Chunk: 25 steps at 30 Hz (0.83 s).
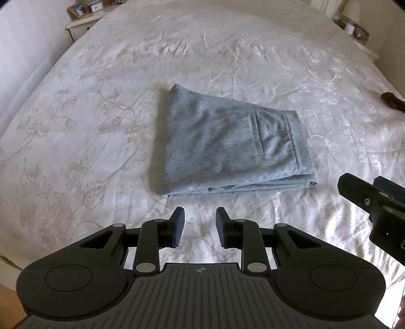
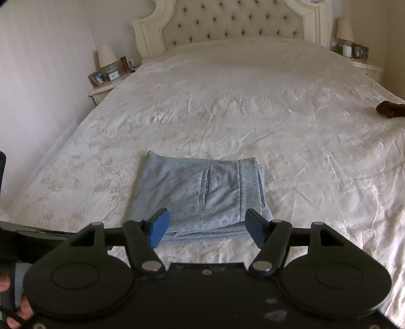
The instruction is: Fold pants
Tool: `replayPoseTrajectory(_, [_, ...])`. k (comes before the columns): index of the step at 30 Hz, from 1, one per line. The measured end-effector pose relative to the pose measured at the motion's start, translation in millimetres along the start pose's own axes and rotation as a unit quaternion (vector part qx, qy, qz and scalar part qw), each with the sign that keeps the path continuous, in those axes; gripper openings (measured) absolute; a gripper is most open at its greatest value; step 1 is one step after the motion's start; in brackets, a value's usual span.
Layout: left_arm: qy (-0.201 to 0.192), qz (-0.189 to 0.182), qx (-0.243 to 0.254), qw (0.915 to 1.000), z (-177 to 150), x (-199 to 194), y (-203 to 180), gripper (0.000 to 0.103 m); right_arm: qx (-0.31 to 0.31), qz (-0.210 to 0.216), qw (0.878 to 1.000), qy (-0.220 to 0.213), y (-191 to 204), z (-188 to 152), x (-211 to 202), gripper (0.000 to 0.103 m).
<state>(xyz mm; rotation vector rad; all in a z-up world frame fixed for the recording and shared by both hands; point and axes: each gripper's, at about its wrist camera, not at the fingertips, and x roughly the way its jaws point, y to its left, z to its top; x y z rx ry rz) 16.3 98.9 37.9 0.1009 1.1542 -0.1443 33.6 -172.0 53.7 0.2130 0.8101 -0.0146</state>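
Observation:
The grey pants (image 1: pixel 222 146) lie folded into a flat stack on the white bedspread (image 1: pixel 88 121), back pocket facing up. They also show in the right wrist view (image 2: pixel 200 194). My left gripper (image 1: pixel 200 225) is open and empty, a little short of the stack's near edge. My right gripper (image 2: pixel 206 225) is open and empty, its fingertips just above the stack's near edge. The right gripper also shows in the left wrist view (image 1: pixel 367 197), to the right of the pants.
A brown object (image 2: pixel 389 108) lies on the bedspread (image 2: pixel 278 106) at the far right. Nightstands with lamps and frames stand at both sides of the headboard (image 2: pixel 227 22); the left nightstand (image 2: pixel 106 88) is near the wall. The bed's near edge is just below the grippers.

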Motion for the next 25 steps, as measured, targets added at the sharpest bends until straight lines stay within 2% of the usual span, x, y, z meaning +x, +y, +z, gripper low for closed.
replayPoseTrajectory(25, [0.025,-0.016,0.019,0.9994,17.3,25.7,20.2,0.026,0.001,-0.015,1.000,0.024,23.7,8.6,30.3,0.070])
